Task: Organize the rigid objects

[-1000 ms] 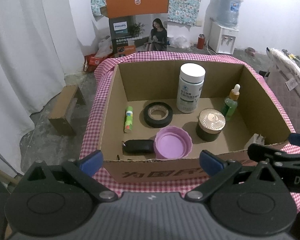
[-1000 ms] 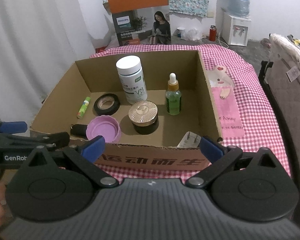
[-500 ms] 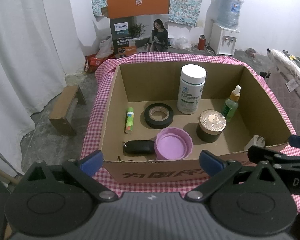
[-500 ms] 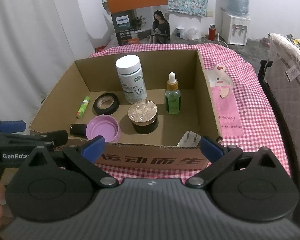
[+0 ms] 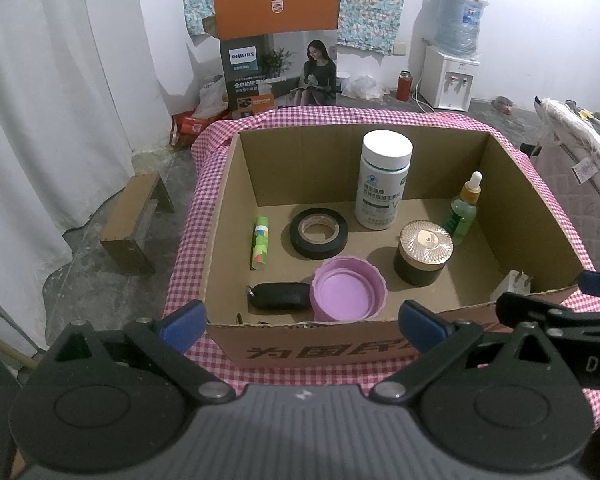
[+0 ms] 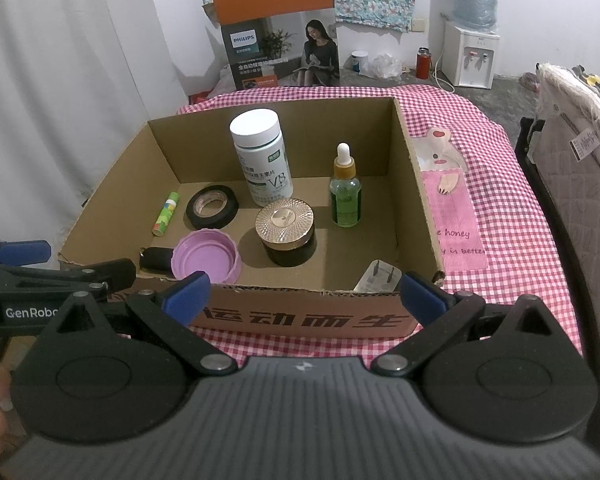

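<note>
An open cardboard box (image 5: 324, 344) (image 6: 300, 316) sits on a pink checked cloth. Inside are a white pill bottle (image 5: 384, 180) (image 6: 262, 156), a green dropper bottle (image 5: 462, 216) (image 6: 345, 196), a black tape roll (image 5: 318, 233) (image 6: 212, 206), a dark jar with a gold lid (image 5: 422, 252) (image 6: 286, 230), a purple lid (image 5: 346, 294) (image 6: 205, 256), a black key fob (image 5: 278, 296) (image 6: 154, 258), a small patterned tube (image 5: 260, 242) (image 6: 165, 214) and a white plug (image 5: 514, 284) (image 6: 378, 278). My left gripper (image 5: 300, 326) and right gripper (image 6: 302, 300) are open and empty, just before the box's near wall.
A Philips carton (image 5: 278, 40) stands behind the table. A water dispenser (image 5: 454, 60) is at the back right. A wooden stool (image 5: 134, 216) stands on the floor to the left. A pink mat (image 6: 452, 204) lies right of the box, and a mattress edge (image 6: 572, 128) is at far right.
Both grippers have drawn back and risen slightly, so the box looks a little lower and farther. Nothing in the box has moved.
</note>
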### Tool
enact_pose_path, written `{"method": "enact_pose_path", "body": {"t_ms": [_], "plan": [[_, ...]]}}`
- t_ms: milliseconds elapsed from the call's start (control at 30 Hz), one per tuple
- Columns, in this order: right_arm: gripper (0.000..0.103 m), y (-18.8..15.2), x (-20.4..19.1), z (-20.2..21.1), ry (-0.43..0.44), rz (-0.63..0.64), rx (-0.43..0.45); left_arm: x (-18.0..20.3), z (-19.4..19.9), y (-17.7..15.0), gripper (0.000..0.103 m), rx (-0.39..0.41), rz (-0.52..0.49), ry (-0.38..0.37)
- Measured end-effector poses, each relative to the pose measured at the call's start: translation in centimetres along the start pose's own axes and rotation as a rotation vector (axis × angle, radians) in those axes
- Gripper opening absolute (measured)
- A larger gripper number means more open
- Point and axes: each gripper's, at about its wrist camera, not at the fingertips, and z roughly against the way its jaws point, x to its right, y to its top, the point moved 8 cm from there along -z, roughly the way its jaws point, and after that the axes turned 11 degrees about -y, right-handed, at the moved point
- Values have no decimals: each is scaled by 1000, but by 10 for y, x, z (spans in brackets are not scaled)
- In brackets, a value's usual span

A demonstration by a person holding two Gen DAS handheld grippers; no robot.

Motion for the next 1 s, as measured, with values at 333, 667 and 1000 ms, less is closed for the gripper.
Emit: {"method": "enact_pose_path", "body": {"t_ms": [333,667,1000], "plan": [[102,-1,1,-1,0,-4,-2,0,0,0,103,0,0,-1],[102,-1,2,-1,0,-9,-5,0,0,0,103,0,0,0],[102,-1,2,-1,1,-12,-7,0,0,0,103,1,0,0]]}}
